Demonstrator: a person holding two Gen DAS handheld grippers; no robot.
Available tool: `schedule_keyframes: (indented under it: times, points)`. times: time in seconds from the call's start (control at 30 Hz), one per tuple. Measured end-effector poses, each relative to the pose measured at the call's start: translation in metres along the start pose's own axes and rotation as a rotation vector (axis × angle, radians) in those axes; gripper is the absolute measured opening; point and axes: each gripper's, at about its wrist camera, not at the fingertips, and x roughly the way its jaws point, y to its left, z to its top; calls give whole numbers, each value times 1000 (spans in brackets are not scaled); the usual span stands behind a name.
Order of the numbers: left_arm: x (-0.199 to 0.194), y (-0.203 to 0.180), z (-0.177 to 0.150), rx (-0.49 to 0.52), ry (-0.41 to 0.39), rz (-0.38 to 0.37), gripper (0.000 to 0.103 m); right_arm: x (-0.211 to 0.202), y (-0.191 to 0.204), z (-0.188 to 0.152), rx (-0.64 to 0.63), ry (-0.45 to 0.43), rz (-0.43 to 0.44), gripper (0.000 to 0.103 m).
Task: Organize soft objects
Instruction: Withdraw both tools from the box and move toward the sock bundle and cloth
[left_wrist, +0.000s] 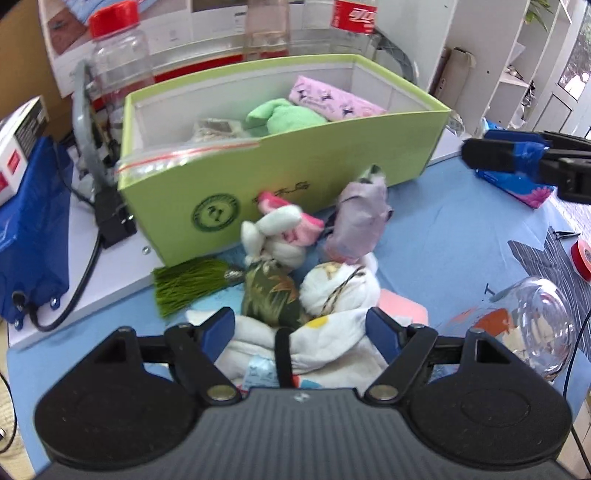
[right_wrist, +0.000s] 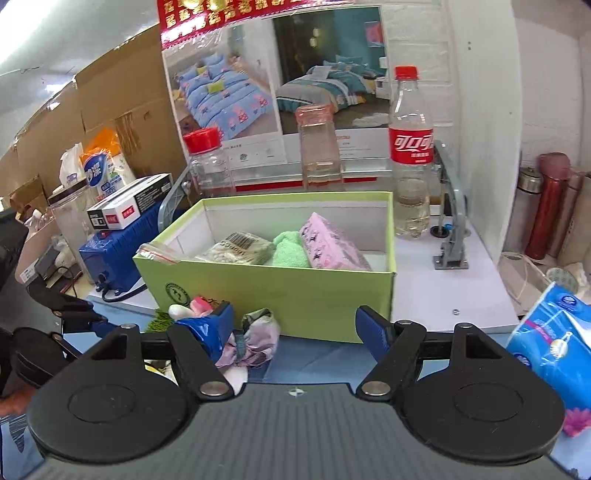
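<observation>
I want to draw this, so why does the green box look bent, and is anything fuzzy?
Left wrist view: the fisheye lens curves the green box; the stuffed toys look slightly soft. Right wrist view: the box stays sharper, the cardboard leans at the edge, and bright light washes out the top-left corner.

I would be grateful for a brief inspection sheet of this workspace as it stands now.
Surface: blue mat over a white tabletop.
Job's things: green box holds a pink pack, green cloth and a bagged item; soft toys piled in front.
Clutter: bottles, glass globe, tissue pack, red tape roll.
Grippers: left gripper open over white cloth; right gripper open, nothing between.
Cables: black cord beside the blue bag.
Surroundings: cardboard, poster, shelving.
</observation>
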Motion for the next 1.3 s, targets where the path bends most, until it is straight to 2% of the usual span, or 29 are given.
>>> schedule_keyframes:
  times: [0.17, 0.27, 0.3, 0.4, 0.47, 0.53, 0.63, 0.8, 0.87, 0.97, 1.1, 1.2, 1.27, 1.3]
  points:
    - [-8, 45, -25, -122, -4, 92, 79, -5, -9, -2, 31, -20, -5, 59]
    - [-18, 73, -45, -222, -23, 109, 79, -5, -8, -2, 37, -26, 1, 59]
    - [-21, 80, -51, -248, -29, 150, 79, -5, -7, -2, 35, -25, 5, 59]
    - [-20, 99, -70, -245, 18, 412, 79, -5, -2, -2, 30, -24, 10, 59]
    - [-25, 115, -84, -288, 31, 464, 79, -6, 0, -2, 25, -24, 15, 59]
    - [-39, 123, -92, -344, -7, 418, 79, -6, 2, -2, 23, -24, 15, 59]
    - [-57, 115, -89, -374, -86, 285, 79, -3, 4, 0, 24, -20, 11, 59]
    - [-56, 66, -54, -259, -141, 76, 79, 2, 15, 2, 12, -11, 28, 59]
    - [-48, 44, -38, -210, -134, -3, 80, 2, 19, 1, 0, -7, 34, 60]
    - [-32, 15, -16, -129, -97, -69, 80, 1, 19, 1, -6, -2, 31, 60]
    - [-9, -13, 4, -5, -39, -72, 80, -3, 9, 0, 12, -8, 10, 60]
    - [11, -19, 5, 71, 47, 6, 80, -6, 0, -1, 30, -8, -10, 60]
    - [19, -8, 1, 66, 75, 61, 82, -9, -6, -2, 40, -14, -19, 60]
    - [19, 1, -2, 35, 80, 57, 83, -10, -8, -2, 47, -20, -24, 60]
